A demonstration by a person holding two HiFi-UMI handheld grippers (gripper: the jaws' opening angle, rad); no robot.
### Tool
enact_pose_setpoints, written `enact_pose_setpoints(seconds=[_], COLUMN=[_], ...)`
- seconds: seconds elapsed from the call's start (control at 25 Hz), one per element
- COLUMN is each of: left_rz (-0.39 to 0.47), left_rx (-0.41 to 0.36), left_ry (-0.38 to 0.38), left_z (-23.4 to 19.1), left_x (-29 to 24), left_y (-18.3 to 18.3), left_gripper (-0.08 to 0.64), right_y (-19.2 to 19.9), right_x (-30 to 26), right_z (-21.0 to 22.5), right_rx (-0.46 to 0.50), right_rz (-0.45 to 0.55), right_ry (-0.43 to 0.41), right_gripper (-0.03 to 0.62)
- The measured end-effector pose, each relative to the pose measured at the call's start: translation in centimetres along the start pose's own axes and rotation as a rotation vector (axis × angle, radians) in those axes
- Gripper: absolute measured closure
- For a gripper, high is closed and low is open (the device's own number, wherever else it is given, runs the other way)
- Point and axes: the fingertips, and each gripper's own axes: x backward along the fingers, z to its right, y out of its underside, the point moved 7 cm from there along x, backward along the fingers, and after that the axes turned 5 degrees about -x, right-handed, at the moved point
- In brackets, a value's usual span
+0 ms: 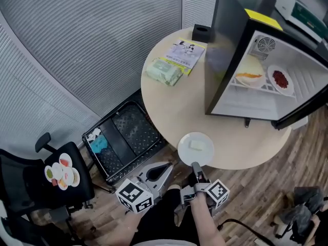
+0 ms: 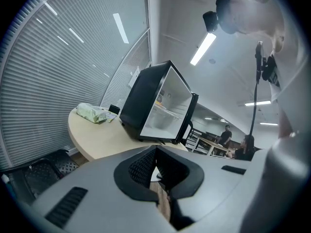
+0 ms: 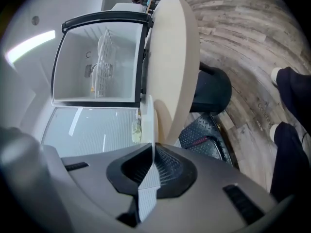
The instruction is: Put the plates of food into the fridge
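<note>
A: Two plates are in already: orange-food plate [image 1: 250,79] and red-food plate [image 1: 281,80], side by side on the shelf of the fridge [image 1: 230,45]. Where's the third?
B: Last plate [image 1: 186,154] sits at the near edge of the counter [image 1: 169,106], rim hanging over toward the person, pale food piece [image 1: 198,144] on it. Can't tell if it's lifted clear or resting.
A: Why the edge?
B: My read: the overhang lets a jaw get under the rim. Right tongs [image 1: 196,167] are clenched on that rim, thin edge pinched between the pads.
A: Left tongs [image 1: 170,164]?
B: Just beside, off the counter's edge, tips together, nothing between them. Idle, out of the way.
A: Door [image 1: 303,110]?
B: Swung wide, opening faces the right of the head view. Shelf looks taken; room shows below it, so I'd guess it goes there.
A: Obstacles?
B: Green packet [image 1: 165,72], leaflet [image 1: 185,53], small black box [image 1: 202,33] on the far side, well apart from the path. Risk: rim-only pinch, plate could tip. Keep it level going in.
</note>
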Motion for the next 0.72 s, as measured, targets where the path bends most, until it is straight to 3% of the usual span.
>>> enact_pose_setpoints(seconds=[0.4,0.72], left_rz=[0.008,0.01], left_rx=[-0.026,-0.028], left_ry=[0.015,0.026], left_z=[2.2,5.0], left_x=[-2.1,-5.9], left_y=[-0.6,-1.4], left_gripper=[0.555,0.556], right_y=[-2.8,-7.7], right_x=[1.1,2.3], right_z=[-3.3,-5.4], right_rx=[0.014,0.041], right_rz=[-0.012,0.001], right_ry=[-0.099,-0.115], right_gripper=[0.575,0.575])
